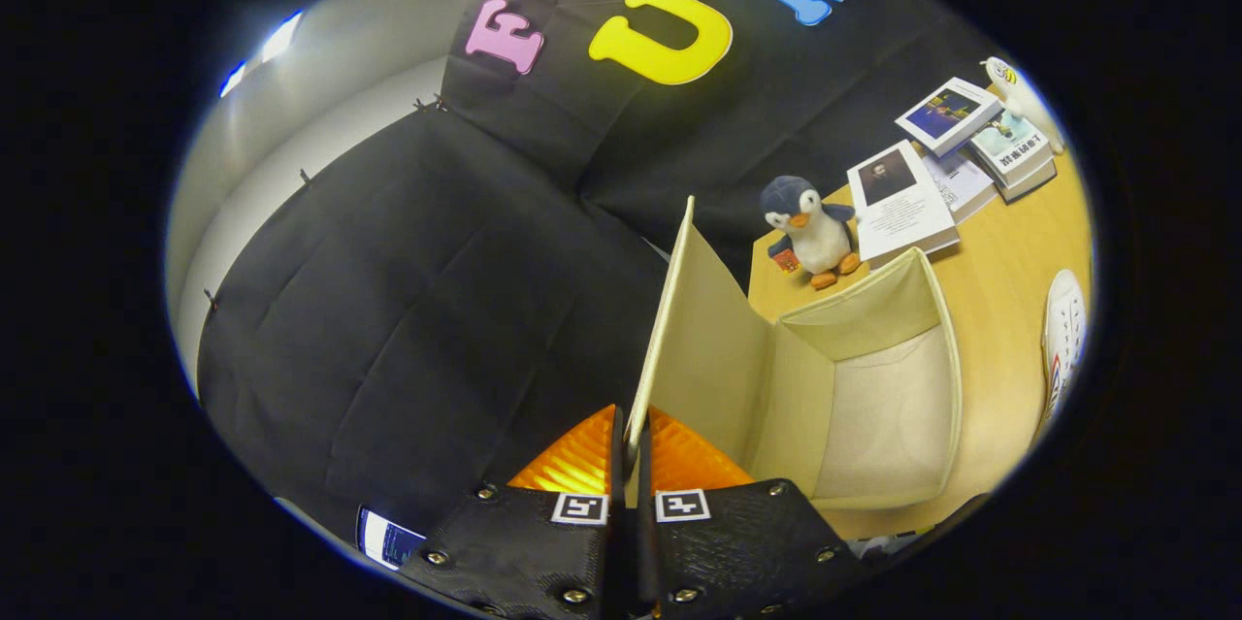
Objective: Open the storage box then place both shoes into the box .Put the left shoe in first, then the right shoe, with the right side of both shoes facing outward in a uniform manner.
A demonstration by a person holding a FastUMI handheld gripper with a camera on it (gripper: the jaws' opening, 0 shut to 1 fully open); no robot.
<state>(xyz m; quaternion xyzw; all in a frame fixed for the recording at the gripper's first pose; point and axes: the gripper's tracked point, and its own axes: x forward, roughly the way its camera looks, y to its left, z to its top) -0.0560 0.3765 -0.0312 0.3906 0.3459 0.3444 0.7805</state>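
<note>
The lid [694,339] of the open storage box [873,397] is clamped upright between the closed gripper [633,450] fingers.

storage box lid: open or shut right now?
Open. The lid stands raised off the storage box, its edge pinched between the tool's fingers; the beige interior is exposed and holds no shoes.

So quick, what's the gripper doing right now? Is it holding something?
Gripper: shut on the lid of the storage box, one finger on each side of its edge, holding it up and open.
</note>
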